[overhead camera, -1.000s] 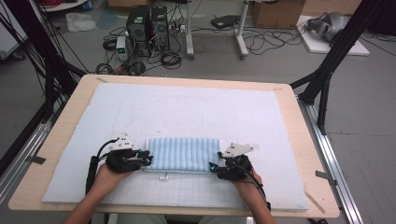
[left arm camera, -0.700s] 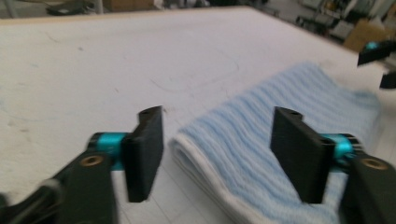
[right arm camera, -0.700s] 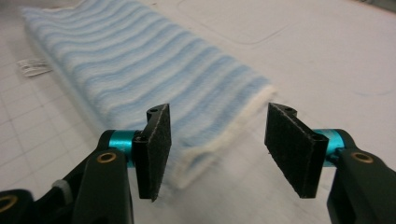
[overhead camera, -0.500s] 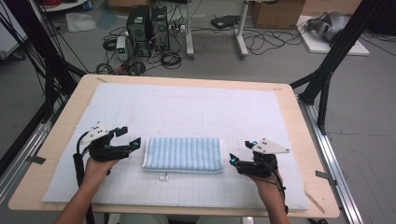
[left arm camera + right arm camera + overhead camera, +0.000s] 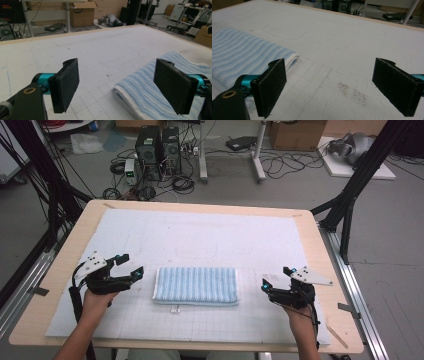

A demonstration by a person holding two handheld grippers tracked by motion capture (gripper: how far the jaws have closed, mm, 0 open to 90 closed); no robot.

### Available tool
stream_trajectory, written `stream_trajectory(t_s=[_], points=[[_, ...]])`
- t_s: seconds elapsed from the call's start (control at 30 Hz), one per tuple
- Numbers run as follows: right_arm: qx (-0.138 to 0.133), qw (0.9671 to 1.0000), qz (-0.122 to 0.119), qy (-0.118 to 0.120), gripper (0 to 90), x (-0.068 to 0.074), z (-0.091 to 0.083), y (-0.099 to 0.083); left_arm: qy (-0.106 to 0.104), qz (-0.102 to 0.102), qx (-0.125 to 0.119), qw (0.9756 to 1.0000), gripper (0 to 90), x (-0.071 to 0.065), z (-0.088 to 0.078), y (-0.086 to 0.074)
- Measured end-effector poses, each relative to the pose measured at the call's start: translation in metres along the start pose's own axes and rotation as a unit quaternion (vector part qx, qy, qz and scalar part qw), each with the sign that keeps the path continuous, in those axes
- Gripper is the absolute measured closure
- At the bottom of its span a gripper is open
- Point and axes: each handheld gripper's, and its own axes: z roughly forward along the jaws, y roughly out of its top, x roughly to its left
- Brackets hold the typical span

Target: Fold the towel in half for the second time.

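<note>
High view: the folded striped towel (image 5: 195, 285) lies at lower centre of the surface (image 5: 210, 235), between the left claw (image 5: 131, 268) and right claw (image 5: 274, 279), both released, jaws having just been opening.

Left gripper view: towel at lower right.

Right gripper view: towel at left; a careless sweep could snag its edge and undo the fold.

Table (image 5: 310, 227) bears white mat (image 5: 200, 237) (towel (image 5: 196, 285) atop).

even soft light, faint shadows, slight blur
</note>
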Motion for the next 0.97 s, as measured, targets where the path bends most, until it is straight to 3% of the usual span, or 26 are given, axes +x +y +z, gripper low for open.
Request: stream_trajectory(t_s=[0.97], points=[[0.011,0.9999,-0.006,-0.002,11.2,0.0017,0.0054,0.0001,0.006,-0.005,0.005,1.0,22.0,0.0033,-0.0037,-0.0023]])
